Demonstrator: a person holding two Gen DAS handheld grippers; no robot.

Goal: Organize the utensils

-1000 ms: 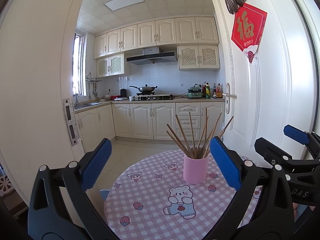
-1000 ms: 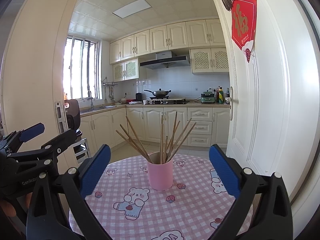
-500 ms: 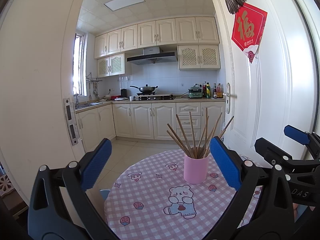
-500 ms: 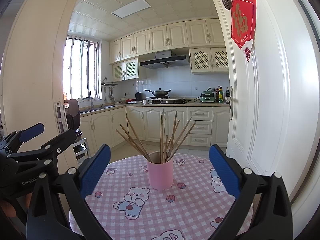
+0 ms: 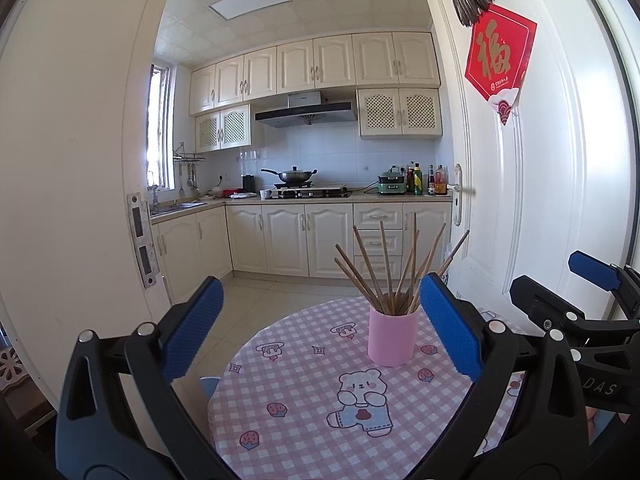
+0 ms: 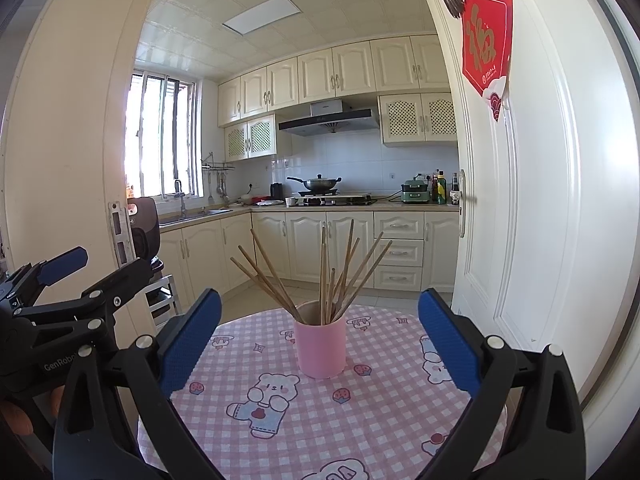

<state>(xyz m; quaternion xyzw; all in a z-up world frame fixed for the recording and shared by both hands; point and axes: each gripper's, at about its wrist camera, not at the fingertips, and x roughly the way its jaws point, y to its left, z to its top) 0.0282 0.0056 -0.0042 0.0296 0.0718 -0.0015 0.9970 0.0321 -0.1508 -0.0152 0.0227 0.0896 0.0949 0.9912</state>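
Nothing has visibly shifted since the earlier frames: the left hand-held gripper (image 5: pixel 320 332) and right hand-held gripper (image 6: pixel 320 336) still hover wide apart and empty, the pink cup (image 6: pixel 320 348) of chopsticks (image 6: pixel 324 276) upright on the checkered tabletop (image 6: pixel 320 420).

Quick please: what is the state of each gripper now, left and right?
Left gripper: open, jaws wide apart, holding nothing.
Right gripper: open, jaws wide apart, holding nothing.
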